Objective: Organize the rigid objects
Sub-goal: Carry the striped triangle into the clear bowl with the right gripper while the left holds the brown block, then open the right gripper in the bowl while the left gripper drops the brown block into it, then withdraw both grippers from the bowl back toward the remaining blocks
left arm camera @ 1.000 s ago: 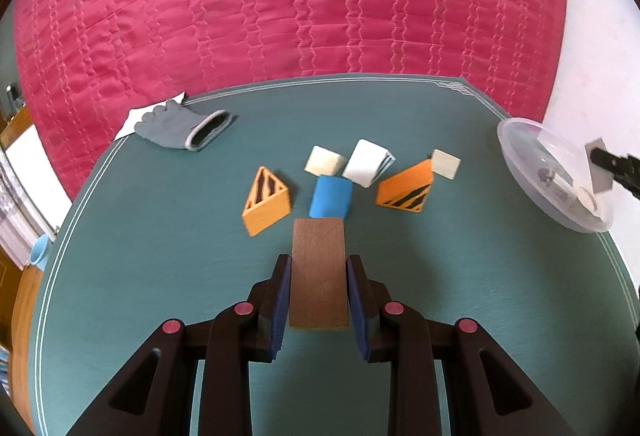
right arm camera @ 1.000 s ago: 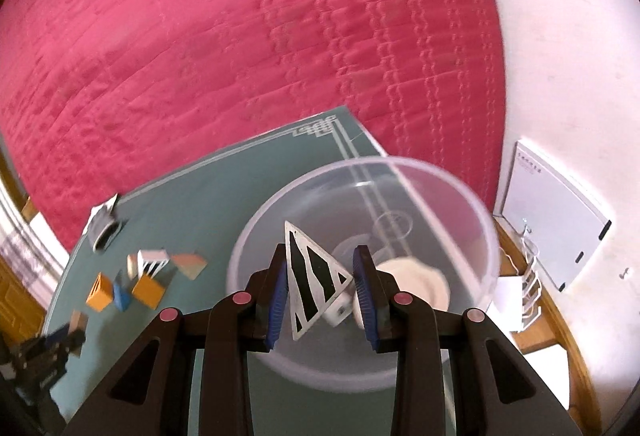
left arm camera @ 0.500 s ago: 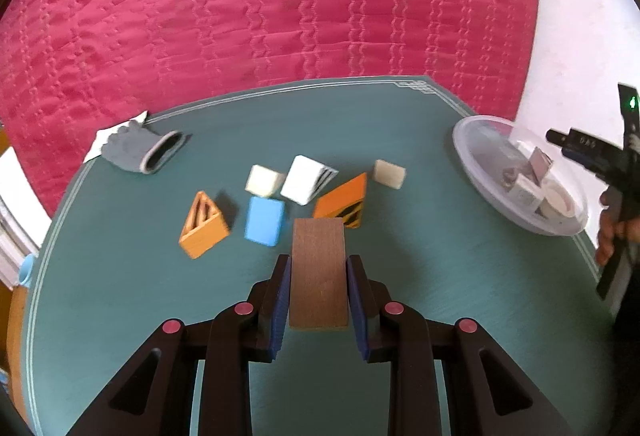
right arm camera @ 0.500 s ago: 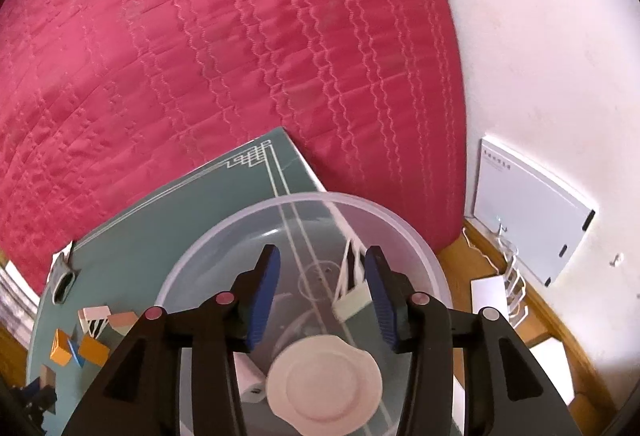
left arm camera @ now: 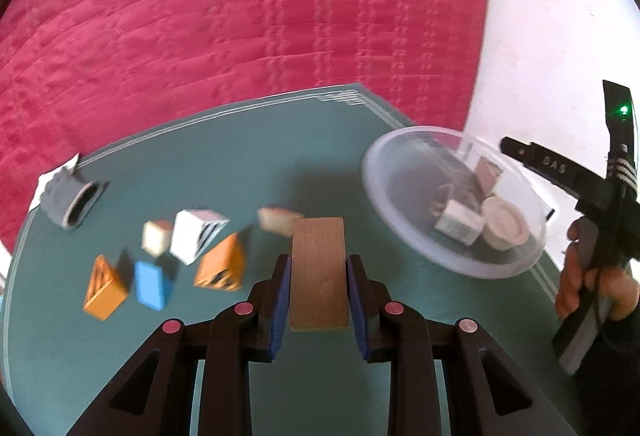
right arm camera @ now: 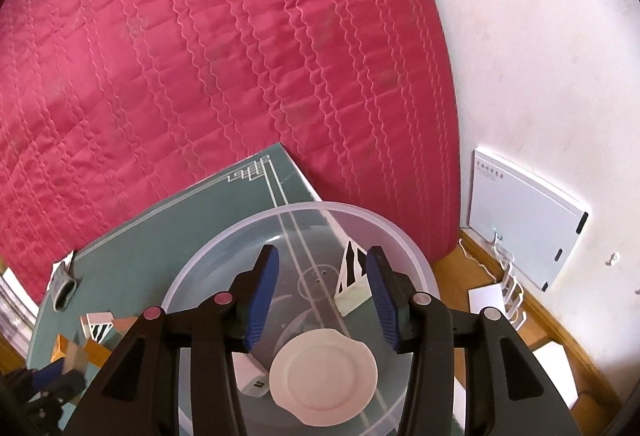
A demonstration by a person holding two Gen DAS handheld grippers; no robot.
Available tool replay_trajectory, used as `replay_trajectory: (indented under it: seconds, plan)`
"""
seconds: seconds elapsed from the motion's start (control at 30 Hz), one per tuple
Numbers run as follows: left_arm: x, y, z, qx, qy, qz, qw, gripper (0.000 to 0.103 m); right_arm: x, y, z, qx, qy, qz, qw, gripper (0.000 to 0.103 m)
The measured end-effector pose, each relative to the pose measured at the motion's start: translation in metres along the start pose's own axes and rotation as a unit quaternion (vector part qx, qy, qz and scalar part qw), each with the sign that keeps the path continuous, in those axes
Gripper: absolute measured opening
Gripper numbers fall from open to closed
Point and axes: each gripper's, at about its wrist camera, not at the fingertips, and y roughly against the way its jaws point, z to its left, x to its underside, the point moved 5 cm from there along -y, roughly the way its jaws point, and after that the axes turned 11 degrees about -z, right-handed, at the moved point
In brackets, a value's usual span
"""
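Left gripper clamped on a flat brown wooden block, both blue pads tight on its long sides; the block is a plain rectangular plank, smooth matte face, faint grain, no markings, its far end sticking out past the fingertips, held above the teal table. Right gripper over the clear plastic bowl, jaws opening, nothing between the pads. Bowl is round, see-through, shallow, and sits near the table's right corner. Inside it: a white round lid-like disc at the near side, a white wedge with black zebra stripes leaning just beside the right pad, and a small white block partly hidden by the left finger. In the left wrist view the bowl holds further small pieces, too blurred to name. Loose on the table, left of the held plank: orange triangular wedge with black stripes, blue block, second orange striped wedge, white cube with black stripes, small cream cube, pale block just beside the plank's far end, all blurred. Grey glove-like item at the far left edge, well apart from the blocks. Person's hand grips the right gripper's handle. Red quilted cover behind the table.
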Motion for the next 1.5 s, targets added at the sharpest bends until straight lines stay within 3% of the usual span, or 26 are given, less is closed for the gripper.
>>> replay_trajectory:
  seconds: [0.23,0.67,0.77,0.8,0.87,1.2,1.5]
  plan:
    - [-0.013,-0.02,-0.032,0.037,-0.005,-0.001,0.9993,0.029,-0.005,0.007,-0.004,0.0,-0.012,-0.01,1.0,0.051]
    - [-0.04,-0.053,-0.062,0.068,0.001,-0.01,0.9976,0.029,-0.011,0.021,-0.001,0.013,-0.001,-0.044,0.999,0.055]
    - [-0.045,-0.057,-0.063,0.076,0.008,-0.014,0.997,0.045,-0.009,0.022,0.002,0.013,0.009,-0.046,0.999,0.055]
    - [-0.047,-0.057,-0.061,0.075,0.012,-0.017,0.997,0.055,-0.009,0.022,0.002,0.013,0.01,-0.046,0.999,0.055]
    - [-0.047,-0.057,-0.056,0.069,0.017,-0.021,0.9972,0.064,-0.009,0.022,0.003,0.013,0.012,-0.047,0.999,0.055]
    - [-0.034,-0.052,-0.019,0.0,0.023,-0.014,0.9996,0.073,-0.007,0.022,0.005,0.012,0.019,-0.045,0.999,0.056]
    - [-0.027,-0.042,-0.009,-0.027,0.011,-0.024,0.9993,0.084,0.0,0.021,0.013,0.007,0.041,-0.045,0.998,0.057]
